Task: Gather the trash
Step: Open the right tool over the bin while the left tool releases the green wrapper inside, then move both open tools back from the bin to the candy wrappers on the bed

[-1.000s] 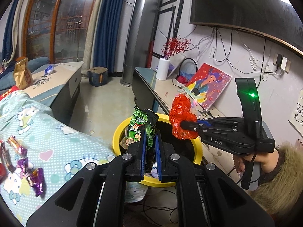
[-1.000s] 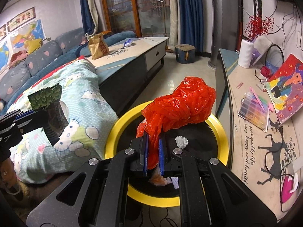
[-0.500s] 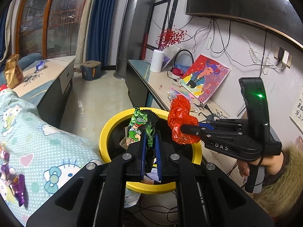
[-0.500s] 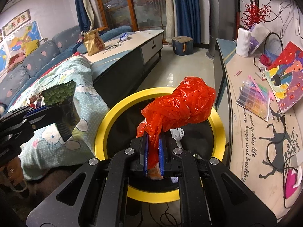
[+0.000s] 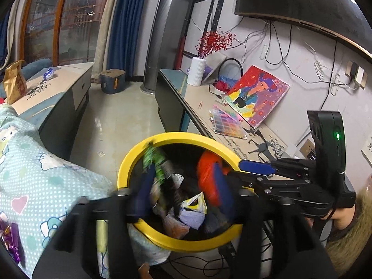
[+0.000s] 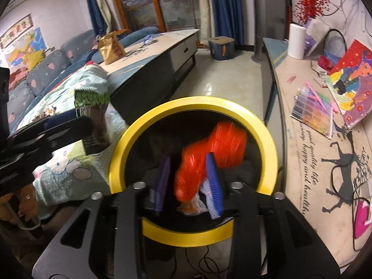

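Note:
A black trash bin with a yellow rim (image 5: 130, 162) (image 6: 274, 153) stands between the bed and a low cabinet. My left gripper (image 5: 183, 188) is open over the bin, and the green snack wrapper (image 5: 158, 162) blurs as it drops between its fingers. My right gripper (image 6: 188, 179) is open over the bin, and the red plastic bag (image 6: 218, 148) blurs as it falls inside. In the right wrist view the green wrapper (image 6: 93, 107) still shows by the left gripper's fingers. Other trash (image 5: 193, 211) lies in the bin.
A bed with a Hello Kitty blanket (image 5: 30, 179) lies left of the bin, with purple candy wrappers (image 5: 11, 239) on it. A low cabinet (image 6: 309, 139) with a painting (image 5: 258, 95) and a bead box (image 6: 311, 111) runs along the right. A coffee table (image 6: 151, 48) stands behind.
Both grippers have opened over the bin. The red bag and the green wrapper have come loose and are dropping into it.

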A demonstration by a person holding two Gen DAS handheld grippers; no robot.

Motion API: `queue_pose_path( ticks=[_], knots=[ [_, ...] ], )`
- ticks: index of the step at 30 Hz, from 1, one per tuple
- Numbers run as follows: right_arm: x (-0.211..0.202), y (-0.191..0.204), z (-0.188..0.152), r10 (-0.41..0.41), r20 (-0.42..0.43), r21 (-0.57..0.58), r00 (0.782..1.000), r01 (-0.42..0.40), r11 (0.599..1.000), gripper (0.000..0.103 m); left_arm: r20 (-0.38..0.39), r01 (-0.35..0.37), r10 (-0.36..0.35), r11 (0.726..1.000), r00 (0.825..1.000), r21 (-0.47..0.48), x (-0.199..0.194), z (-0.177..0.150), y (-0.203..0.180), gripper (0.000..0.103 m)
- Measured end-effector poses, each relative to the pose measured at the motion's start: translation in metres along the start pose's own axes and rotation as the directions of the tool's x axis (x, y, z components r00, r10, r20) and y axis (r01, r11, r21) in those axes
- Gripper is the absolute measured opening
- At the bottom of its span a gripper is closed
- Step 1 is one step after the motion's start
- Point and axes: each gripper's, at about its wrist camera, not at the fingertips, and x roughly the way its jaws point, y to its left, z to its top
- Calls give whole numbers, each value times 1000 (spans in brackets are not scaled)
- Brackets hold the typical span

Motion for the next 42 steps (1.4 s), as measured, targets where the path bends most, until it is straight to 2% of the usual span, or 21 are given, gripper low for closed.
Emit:
queue_pose_path(
  ticks=[1,3,5,9,12,14,15,16,17,21,25,31,42],
  knots=[
    [-1,-1,0,-4,4,6,1000,4,1000,34,4,1,-1,1000,1000,-3,0,1,0,58],
    [-5,-3,1,-17,21,20,1000,17,1000,39,11,-8,8,1000,1000,-4,-3,2,1,73],
    [-8,-5,2,-23,37,32,999,22,999,41,16,11,-11,1000,1000,-10,-7,2,2,75],
    [-13,-3,6,-34,60,39,998,32,999,41,36,1,0,1000,999,-15,-18,2,4,81],
    [-16,2,8,-28,79,34,996,25,999,42,54,-26,26,1000,998,-14,-30,1,7,87],
    [-18,4,10,-22,87,32,996,19,999,43,65,-51,52,999,997,-20,-38,2,9,94],
    [-19,6,11,-20,92,29,996,18,999,46,67,-61,62,998,996,-23,-40,2,10,95],
    [-21,9,11,-21,101,25,995,19,1000,60,72,-76,77,997,994,-29,-45,2,11,96],
    [-23,10,12,-25,112,25,993,23,999,65,76,-86,89,996,993,-33,-48,2,13,96],
    [-32,17,16,-13,151,20,988,10,1000,65,107,-134,137,990,985,-34,-68,2,16,96],
    [-40,27,18,-4,187,12,982,2,1000,73,128,-177,180,984,975,-32,-83,2,17,96],
    [-51,46,22,20,226,-12,974,-17,1000,78,164,-233,237,972,958,-43,-108,1,25,96],
    [-56,90,21,101,245,-82,964,-84,993,78,223,-304,322,946,920,-113,-149,1,50,96]
  ],
)
